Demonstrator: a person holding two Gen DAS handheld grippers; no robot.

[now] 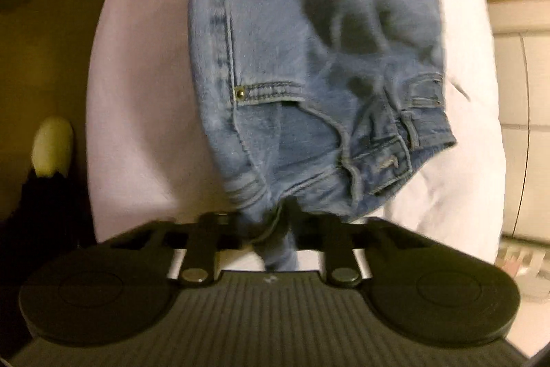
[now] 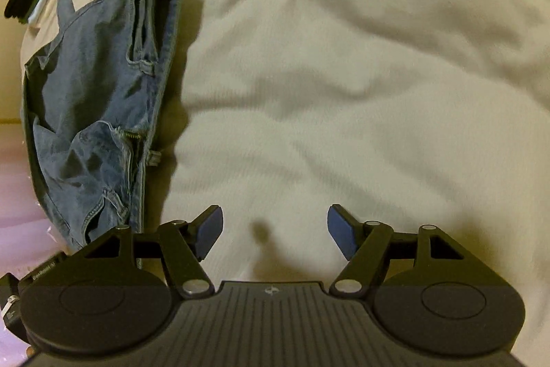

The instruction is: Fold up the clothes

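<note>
white bedding, rumpled into soft ridges, covers the bed (image 2: 343, 57) that carries everything here, and the jeans (image 1: 309, 74) are the landmark for the rest. nearest in the left wrist view, the left gripper (image 1: 275, 229) has its fingers drawn narrow and pinched on a bunched fold of denim at the waistband end, so the cloth rises straight out of the bite. beyond that the jeans spread away over the sheet, a riveted pocket corner just past the grip, belt loops and a buttonhole to one side, then the legs running off toward the far edge of the bed. denim like this is likely fairly heavy and limp, not slippery and not fragile; it should drape and drag rather than hold a shape, and the thick stitched waistband or a side seam looks like the surest place to take hold, since a single layer mid-leg would probably just pull up a peak. the left hand is pitched steeply down over the cloth. the right gripper (image 2: 275, 229) also points steeply down, its blue-padded fingers (image 2: 209, 229) wide with only bare sheet between them, beside the jeans and not touching them. past the far end of the jeans in that view lies a small black and green stack (image 2: 34, 0) near the bed's corner.
</note>
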